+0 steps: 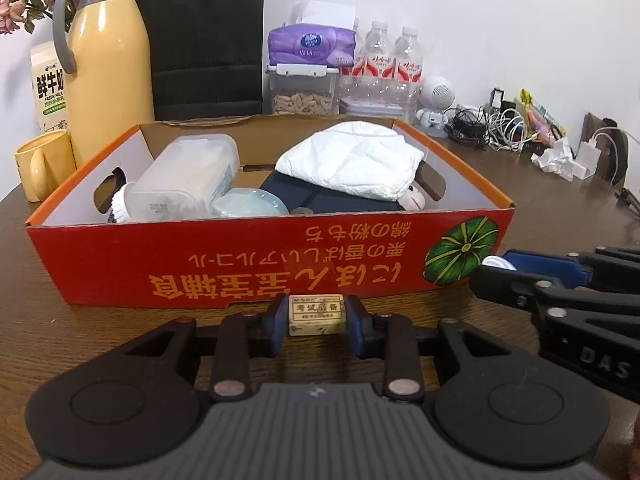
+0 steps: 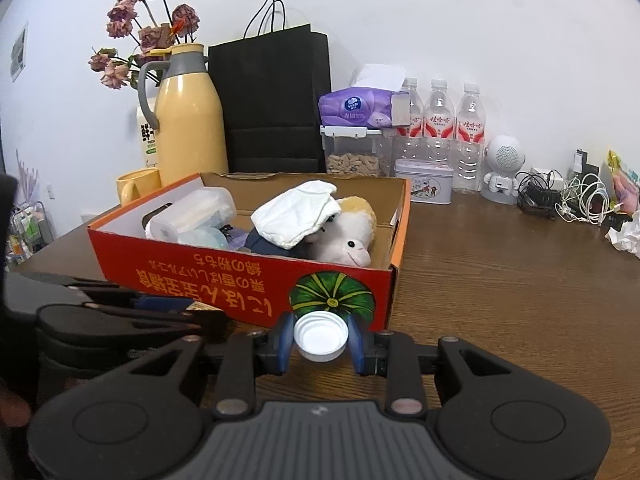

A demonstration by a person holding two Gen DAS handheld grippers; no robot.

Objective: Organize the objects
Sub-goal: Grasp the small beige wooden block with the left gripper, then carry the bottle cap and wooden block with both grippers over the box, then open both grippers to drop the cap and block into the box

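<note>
A red cardboard box (image 1: 240, 264) stands on the brown table, also in the right wrist view (image 2: 224, 280). It holds a clear plastic container (image 1: 188, 178), a white cloth (image 1: 352, 164), a dark item and a plush sheep (image 2: 348, 236). My left gripper (image 1: 317, 316) is shut on a small beige eraser (image 1: 317, 314), just in front of the box's front wall. My right gripper (image 2: 321, 338) is shut on a white bottle cap (image 2: 321, 336), near the box's front right corner. The right gripper also shows in the left wrist view (image 1: 496, 266).
Behind the box stand a yellow thermos (image 1: 108, 52), a yellow mug (image 1: 42, 162), a milk carton (image 1: 48, 84), a black paper bag (image 2: 272, 100), a tissue pack (image 2: 360, 106) on a snack container, water bottles (image 2: 440, 120), a tin (image 2: 426, 186), a robot-shaped speaker (image 2: 502, 172) and tangled cables (image 2: 568, 196).
</note>
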